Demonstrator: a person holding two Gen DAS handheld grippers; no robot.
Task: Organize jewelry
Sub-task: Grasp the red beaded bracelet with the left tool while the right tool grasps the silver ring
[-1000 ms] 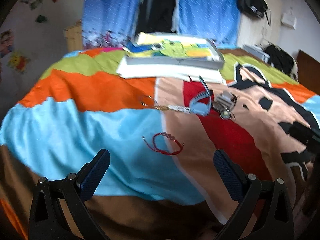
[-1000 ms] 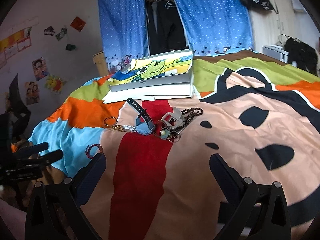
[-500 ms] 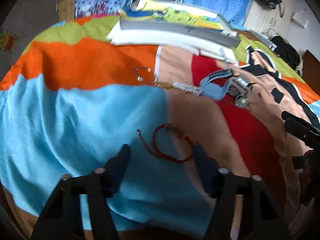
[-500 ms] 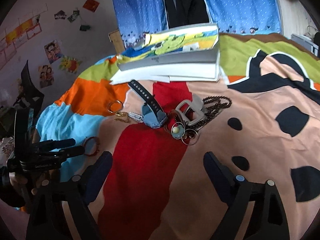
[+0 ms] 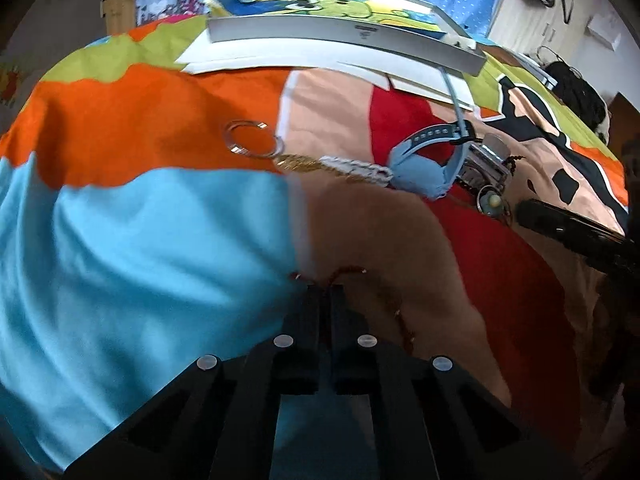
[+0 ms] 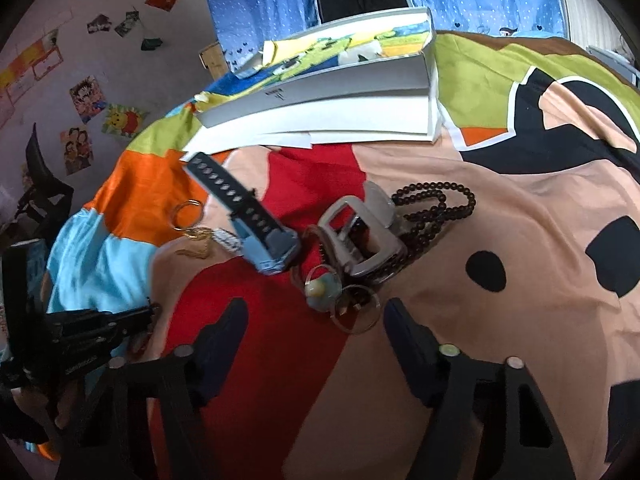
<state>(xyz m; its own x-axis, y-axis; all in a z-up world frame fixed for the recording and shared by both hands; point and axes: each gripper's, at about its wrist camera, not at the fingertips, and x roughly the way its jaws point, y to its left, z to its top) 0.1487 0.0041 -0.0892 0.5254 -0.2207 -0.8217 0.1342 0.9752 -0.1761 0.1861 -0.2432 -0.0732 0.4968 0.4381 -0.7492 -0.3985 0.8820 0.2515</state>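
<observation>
Left wrist view: we see the left gripper (image 5: pixel 325 292) with its fingers drawn together on the red cord bracelet (image 5: pixel 394 308), pinched at the near end where the blue and tan patches of the bedspread (image 5: pixel 160 240) meet. The rest of the cord trails to the right of the fingers and lies on the fabric. Farther away, a key ring with a gold chain (image 5: pixel 256 145) lies left of the blue watch (image 5: pixel 426 166), and a small cluster of trinkets sits just right of the watch. A flat white box (image 5: pixel 344 34) rests at the far edge.

Right wrist view: we see the right gripper (image 6: pixel 314 330) with its fingers spread wide, holding nothing, poised just near of the loose rings (image 6: pixel 354 308). Beyond them lie the silver hair clip (image 6: pixel 360 236), touching the dark bead necklace (image 6: pixel 436 210), and the blue watch (image 6: pixel 260 220) to the left. The left gripper (image 6: pixel 148 316) appears at the left edge.

We judge the task to be at an early stage: one bracelet is gripped but not yet lifted clear, and every other piece remains on the bedspread, unsorted.
</observation>
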